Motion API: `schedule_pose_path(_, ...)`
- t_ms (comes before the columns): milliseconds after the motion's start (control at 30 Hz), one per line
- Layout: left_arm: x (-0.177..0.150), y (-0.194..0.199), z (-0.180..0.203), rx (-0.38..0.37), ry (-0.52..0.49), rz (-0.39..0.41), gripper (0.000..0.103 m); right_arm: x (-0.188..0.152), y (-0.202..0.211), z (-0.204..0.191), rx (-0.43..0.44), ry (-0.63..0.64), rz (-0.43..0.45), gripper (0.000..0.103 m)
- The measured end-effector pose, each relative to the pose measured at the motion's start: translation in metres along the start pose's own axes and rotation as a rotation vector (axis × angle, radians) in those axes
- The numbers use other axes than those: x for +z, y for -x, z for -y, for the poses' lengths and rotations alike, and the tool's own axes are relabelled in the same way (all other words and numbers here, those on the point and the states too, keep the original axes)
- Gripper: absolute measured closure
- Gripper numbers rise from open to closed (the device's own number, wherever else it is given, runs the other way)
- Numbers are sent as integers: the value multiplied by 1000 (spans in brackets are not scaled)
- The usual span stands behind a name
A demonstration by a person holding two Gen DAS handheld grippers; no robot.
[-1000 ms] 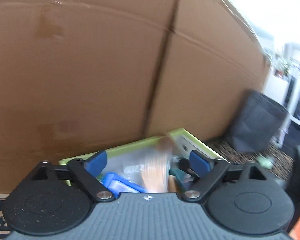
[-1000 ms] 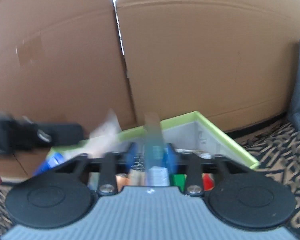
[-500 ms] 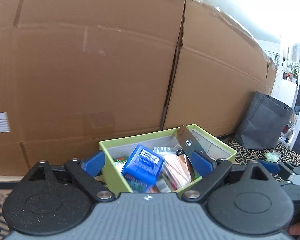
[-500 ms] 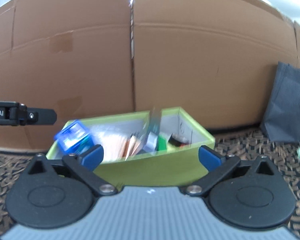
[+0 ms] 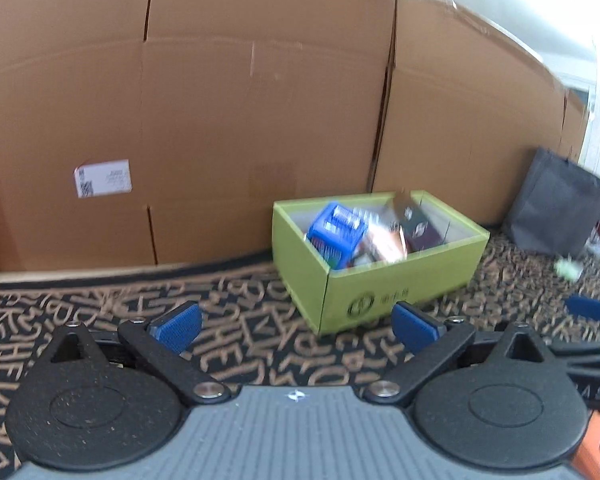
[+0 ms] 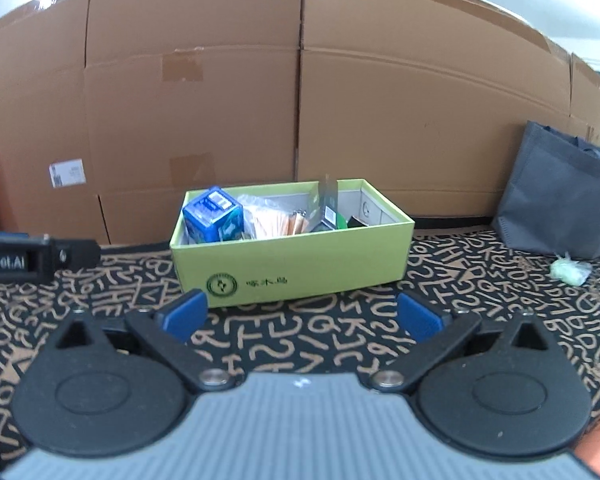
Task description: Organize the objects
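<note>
Left wrist view first, L to R: a white shipping label [image 5: 103, 178] is stuck on the big cardboard boxes [image 5: 220, 120] at mid-left of the frame. The patterned rug [image 5: 240, 312] w/ tan letter shapes is spread across the lower half. The left claw [image 5: 296, 322] is seen at bottom center, jaws spread wide w/ nothing between them; they've just been opening the last bit. The lime green box [image 5: 400, 280] sits right of center on the rug, up against the cardboard, angled corner-first. Inside it a blue carton [image 5: 336, 228] is propped at the left end, an orange-ish packet next to it, a dark packet further right (all blurry). A grey bag [image 5: 556, 208] is parked at the far right.

Right wrist view: a black bar of the other tool is poking in at mid-left. The right claw [image 6: 300, 314] is at bottom center, fully spread and holding nothing, over bare rug just in front of the box. The green box [image 6: 300, 264] is seen side-on at center, a round logo printed on its front wall. The blue carton [image 6: 214, 214] is at its left end, a clear bag of orange sticks [image 6: 276, 218] in the middle, a dark card [image 6: 327, 200] standing upright right of that. The grey bag [image 6: 556, 196] is at right, w/ a small pale green wad [image 6: 570, 270] on the rug below it.
</note>
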State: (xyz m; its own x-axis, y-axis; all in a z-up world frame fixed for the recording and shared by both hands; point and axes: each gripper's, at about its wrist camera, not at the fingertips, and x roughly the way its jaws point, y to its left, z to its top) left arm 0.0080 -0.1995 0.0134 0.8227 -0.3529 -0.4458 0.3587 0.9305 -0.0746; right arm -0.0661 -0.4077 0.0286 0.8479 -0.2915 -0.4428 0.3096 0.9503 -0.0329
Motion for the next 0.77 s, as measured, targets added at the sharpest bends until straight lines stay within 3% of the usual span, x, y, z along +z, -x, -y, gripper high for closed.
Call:
schedule_pose_path(367,-16,-6,0,4,-19,-69,0,-2,-3,-4,-28,-24,-24,0)
schedule_pose_path(767,-20,-3,1,-29,-30,-40,0,-4,-13,-7,-9,-20,-52,0)
